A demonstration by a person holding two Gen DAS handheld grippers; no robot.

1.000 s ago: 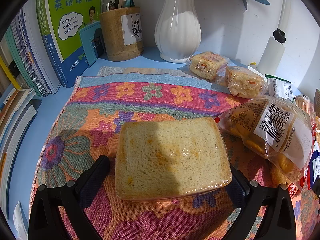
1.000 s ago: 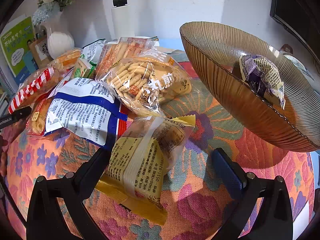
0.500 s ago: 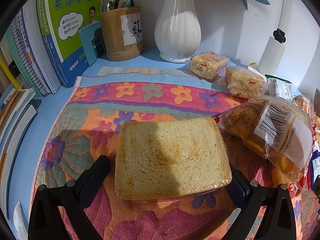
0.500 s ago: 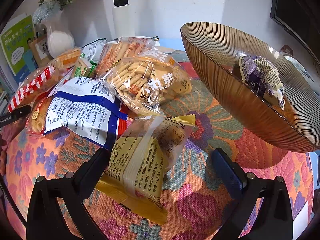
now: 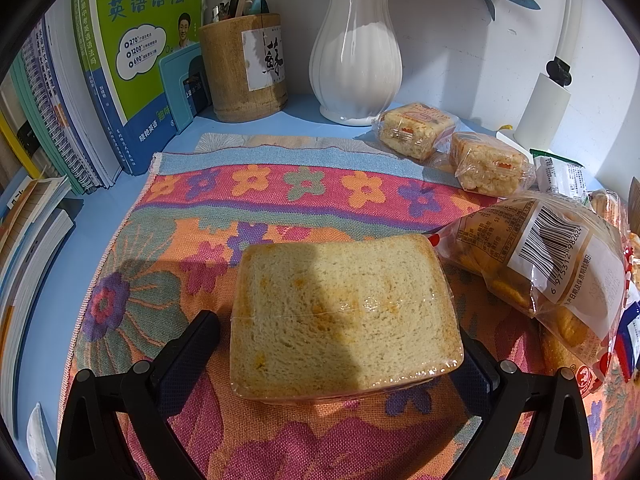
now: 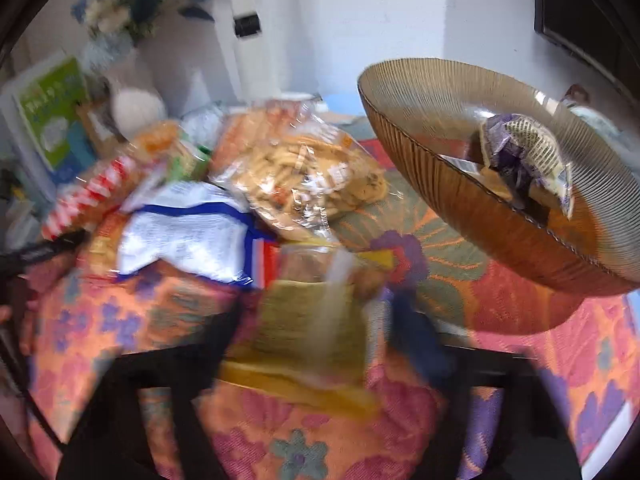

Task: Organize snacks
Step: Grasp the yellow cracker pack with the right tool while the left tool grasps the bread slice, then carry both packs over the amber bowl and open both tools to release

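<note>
Right tongs closing on the yellow packet

Your right gripper looks clamped on the yellow packet, though blur hides contact; lift toward the bowl at frame right. Left gripper brackets the sandwich, fingers apart.

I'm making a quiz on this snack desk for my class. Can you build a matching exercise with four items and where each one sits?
Items:
1. wrapped sandwich
2. purple-wrapped snack
3. white vase
4. green book

Places:
A. standing at the far left of the desk
B. inside the ribbed amber bowl
C. at the back, beside the bamboo pen holder
D. between the left gripper fingers, on the floral cloth

Pairs: 1-D, 2-B, 3-C, 4-A
</note>
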